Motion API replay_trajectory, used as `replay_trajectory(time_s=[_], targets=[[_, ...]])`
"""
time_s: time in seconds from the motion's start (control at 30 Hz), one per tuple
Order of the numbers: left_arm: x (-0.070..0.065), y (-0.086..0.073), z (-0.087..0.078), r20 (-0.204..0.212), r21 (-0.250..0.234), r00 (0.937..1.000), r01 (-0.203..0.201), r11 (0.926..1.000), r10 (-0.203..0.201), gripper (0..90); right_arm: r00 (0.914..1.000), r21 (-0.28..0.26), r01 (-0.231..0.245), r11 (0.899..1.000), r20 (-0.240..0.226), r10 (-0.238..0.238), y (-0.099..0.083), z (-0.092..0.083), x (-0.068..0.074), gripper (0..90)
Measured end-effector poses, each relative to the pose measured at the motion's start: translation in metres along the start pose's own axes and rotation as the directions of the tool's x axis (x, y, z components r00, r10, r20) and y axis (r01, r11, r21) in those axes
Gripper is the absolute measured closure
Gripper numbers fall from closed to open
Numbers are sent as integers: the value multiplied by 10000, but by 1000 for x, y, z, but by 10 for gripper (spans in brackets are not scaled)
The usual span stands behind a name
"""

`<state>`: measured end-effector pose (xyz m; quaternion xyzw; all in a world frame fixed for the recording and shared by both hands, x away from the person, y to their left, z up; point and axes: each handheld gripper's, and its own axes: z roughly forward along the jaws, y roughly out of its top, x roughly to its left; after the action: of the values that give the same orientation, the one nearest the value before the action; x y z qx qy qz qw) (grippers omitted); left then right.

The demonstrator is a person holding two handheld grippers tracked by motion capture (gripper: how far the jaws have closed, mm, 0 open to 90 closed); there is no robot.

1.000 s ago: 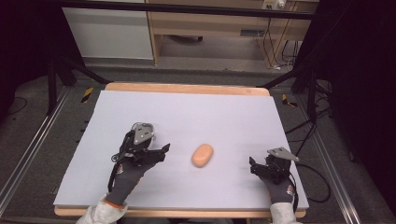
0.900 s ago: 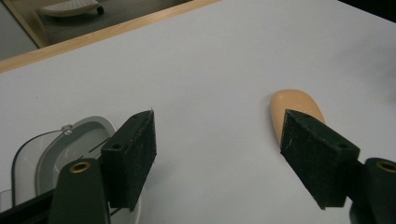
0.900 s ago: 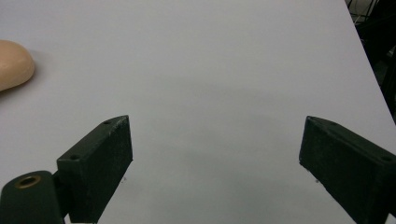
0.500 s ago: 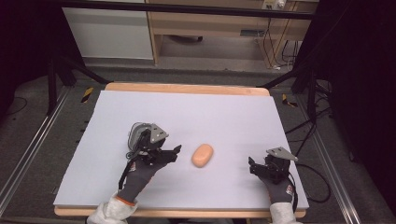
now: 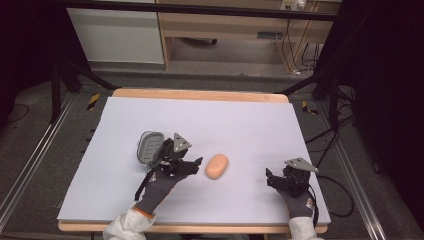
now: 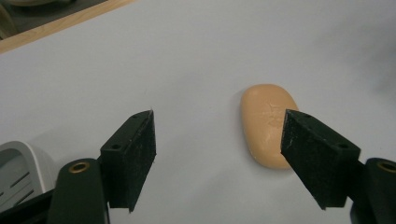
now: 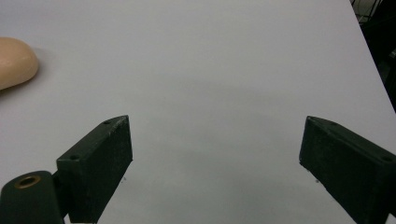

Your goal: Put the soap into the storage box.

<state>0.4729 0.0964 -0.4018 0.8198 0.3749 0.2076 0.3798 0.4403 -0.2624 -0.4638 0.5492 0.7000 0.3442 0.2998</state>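
The left tongs (image 5: 196,162) have slid closer to the soap (image 5: 217,166), a smooth peach oval; both left and right tongs (image 5: 270,177) gape wide, empty.

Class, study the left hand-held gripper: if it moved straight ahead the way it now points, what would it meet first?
Probably the peach soap bar: it lies just ahead of the open left hand-held gripper, nearer its right jaw, though depth is uncertain.

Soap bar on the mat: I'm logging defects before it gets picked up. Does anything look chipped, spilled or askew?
Nothing stands out. The soap bar lies flat and whole on the mat, faint surface lines aside. The grey soap dish sits beside the open left gripper.
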Motion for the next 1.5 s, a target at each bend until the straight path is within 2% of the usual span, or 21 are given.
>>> replay_trajectory(time_s=[0.37, 0.7, 0.73, 1.5], targets=[[-8, 6, 12, 147, 163, 9998, -110, 9998, 108, 254, 10000, 3, -34, 10000, -44, 34, 0, 0, 1, 94], [-15, 8, 27, 222, 537, 9991, -359, 9979, 347, 252, 10000, 2, 7, 10000, -65, -7, 0, 0, 1, 93], [-16, 8, 29, 234, 486, 9994, -255, 9985, 244, 252, 10000, -4, 14, 10000, -62, -14, 0, 0, 1, 93], [-32, 13, 55, 601, 1079, 9974, -458, 9931, 394, 246, 10000, 30, -8, 10000, -95, 8, 0, 1, 1, 93]])
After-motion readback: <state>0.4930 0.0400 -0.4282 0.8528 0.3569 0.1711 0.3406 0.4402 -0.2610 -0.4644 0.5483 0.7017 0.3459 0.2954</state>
